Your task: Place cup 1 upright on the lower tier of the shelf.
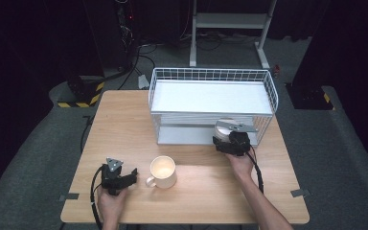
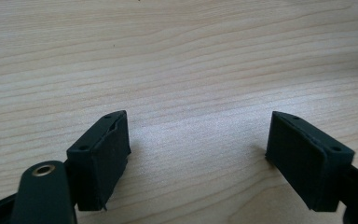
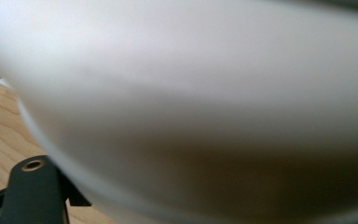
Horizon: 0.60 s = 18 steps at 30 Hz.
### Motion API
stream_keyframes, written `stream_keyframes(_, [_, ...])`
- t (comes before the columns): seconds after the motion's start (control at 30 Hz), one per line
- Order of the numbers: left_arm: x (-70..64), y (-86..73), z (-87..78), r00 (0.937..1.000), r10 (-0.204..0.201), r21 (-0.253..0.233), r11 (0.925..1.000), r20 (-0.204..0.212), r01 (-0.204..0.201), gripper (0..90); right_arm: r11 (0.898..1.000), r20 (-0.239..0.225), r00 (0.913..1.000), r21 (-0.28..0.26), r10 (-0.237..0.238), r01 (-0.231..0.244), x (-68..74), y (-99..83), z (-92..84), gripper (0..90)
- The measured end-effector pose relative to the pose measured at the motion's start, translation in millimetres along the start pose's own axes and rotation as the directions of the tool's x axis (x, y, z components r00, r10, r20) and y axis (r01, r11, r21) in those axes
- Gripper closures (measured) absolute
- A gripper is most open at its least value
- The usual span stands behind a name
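White bowl (image 1: 224, 129) is sitting clamped in the right claw (image 1: 224, 139) at the wire rack (image 1: 211, 76)'s lower shelf mouth, placement looking nearly done, while the left claw (image 1: 129, 178) is resting apart and empty on the surface (image 1: 124, 124), cream mug (image 1: 163, 172) in front of the rack probably remaining.

Wire rack (image 1: 211, 103) blocks table's (image 1: 124, 120) far right half; mug (image 1: 163, 172) stands front centre; left side open.

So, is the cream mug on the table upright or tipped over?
Upright: the mug stands on its base on the table, mouth up, handle sideways.
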<state>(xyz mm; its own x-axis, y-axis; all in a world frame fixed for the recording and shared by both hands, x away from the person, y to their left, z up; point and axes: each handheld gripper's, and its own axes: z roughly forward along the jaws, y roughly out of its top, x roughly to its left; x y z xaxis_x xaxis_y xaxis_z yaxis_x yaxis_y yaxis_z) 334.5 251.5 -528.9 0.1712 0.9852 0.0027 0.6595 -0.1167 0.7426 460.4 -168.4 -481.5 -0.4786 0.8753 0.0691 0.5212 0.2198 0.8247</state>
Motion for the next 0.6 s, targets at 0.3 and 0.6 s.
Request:
stream_keyframes(0.3, [0.8, 0.0, -0.3, 1.0, -0.009, -0.001, 1.0, -0.001, 0.009, 22.8, 1.0, 0.02, 0.9998, 0.011, 0.009, -0.009, -4.2, -1.3, 8.5, 18.7])
stream_keyframes(0.6, [0.6, 0.0, -0.2, 1.0, -0.009, 0.0, 1.0, -0.001, 0.009, 22.7, 1.0, 0.031, 0.9995, 0.011, -0.001, 0.001, -3.2, 2.8, 16.4, 18.7])
